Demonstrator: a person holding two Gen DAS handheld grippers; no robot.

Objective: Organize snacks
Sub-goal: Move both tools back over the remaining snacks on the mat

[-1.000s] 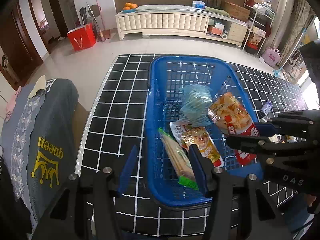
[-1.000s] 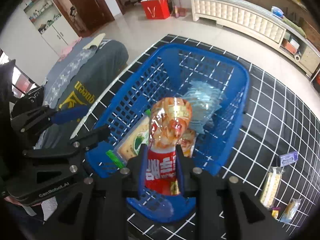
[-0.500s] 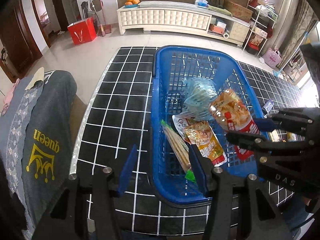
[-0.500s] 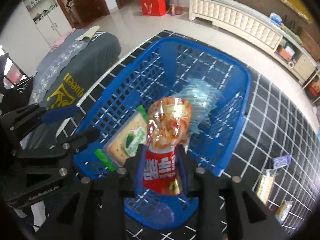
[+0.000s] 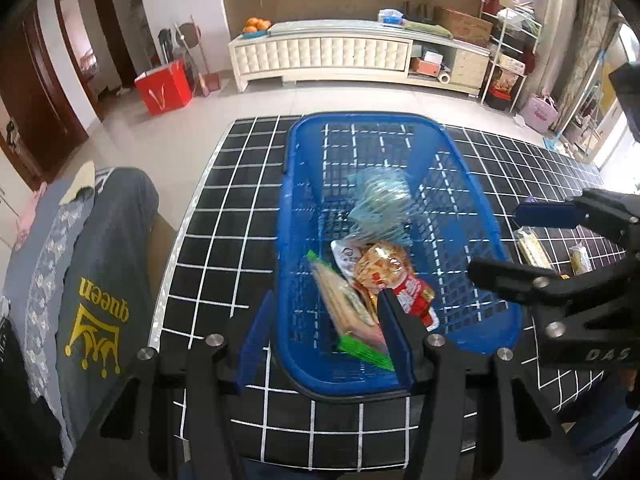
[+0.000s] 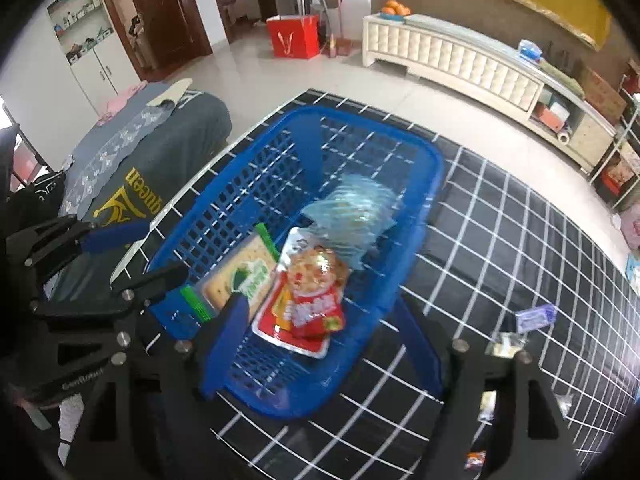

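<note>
A blue perforated plastic basket [image 5: 472, 216] sits in the middle of both fisheye views, on a table covered by a black cloth with a white grid [image 5: 224, 216]. Inside it lie several snacks. A red and orange crinkled snack packet [image 6: 310, 298] rests flat at the near end of the basket, on top of a silver-edged pouch. To its left is a cracker pack with green ends [image 6: 236, 276], and beyond it, toward the middle of the basket, a pale blue see-through bag [image 6: 350, 216].

The right gripper [image 6: 320, 340], at the bottom of the right wrist view, has its blue-padded fingers spread wide on either side of the red packet and grips nothing; the packet lies loose below, which suggests it has been let go into the basket. The left gripper [image 5: 326, 338], bottom centre of the left wrist view, also stands open and empty, straddling the basket's near left wall, likely placed to steady it.

At the lower right of the right wrist view, a few small wrapped snacks [image 6: 536, 316] remain on the cloth outside the basket, well apart from it. They are blurred, so their kinds cannot be told. These are probably what is left to gather.
</note>
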